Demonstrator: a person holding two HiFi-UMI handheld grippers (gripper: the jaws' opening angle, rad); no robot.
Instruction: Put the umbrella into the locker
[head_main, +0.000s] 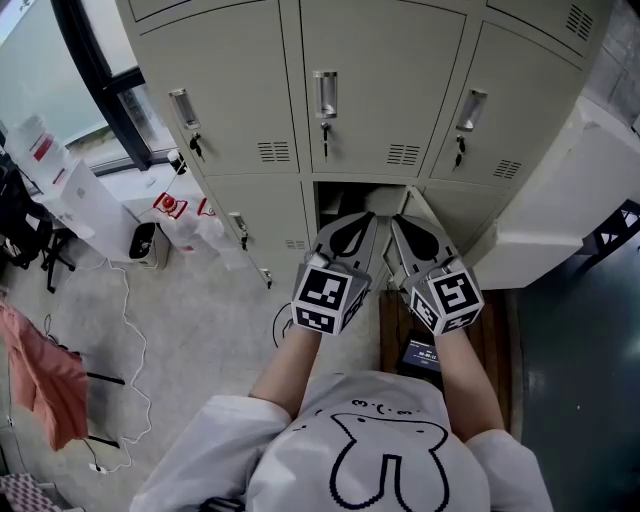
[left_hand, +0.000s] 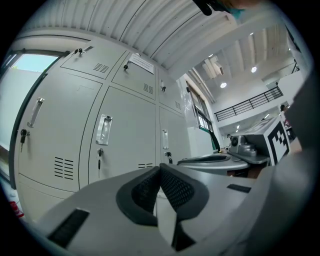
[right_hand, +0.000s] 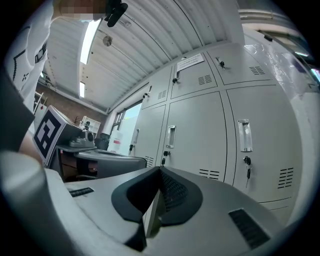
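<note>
Pale grey metal locker doors (head_main: 380, 90) fill the space ahead of both tools, each door with a handle (head_main: 324, 94) and a key below it. The left gripper (head_main: 362, 225) and the right gripper (head_main: 405, 228) are held side by side, nearly touching each other, and both point level toward the lower row. Just in front of their tips one compartment (head_main: 345, 195) seems to stand open, dark inside; its frame edges are close on both sides of the tips, so the room there is narrow. To the right of the right gripper a big white block (head_main: 570, 200) stands out and closes that side. To the left of the left gripper the floor (head_main: 200, 330) is more open, with a thin white cable (head_main: 128, 320) lying on it. Below the right gripper there is a brown wooden board (head_main: 392, 335) and on it a small dark object (head_main: 425, 352) with a label; what it is I cannot tell. In the left gripper view the left gripper (left_hand: 160, 170) has its jaws pressed together with nothing between them. The right gripper (right_hand: 160, 172) is the same in its own view, jaws together and empty. I cannot tell where the umbrella is: no view shows it plainly, neither at the tools nor in the dark compartment.
</note>
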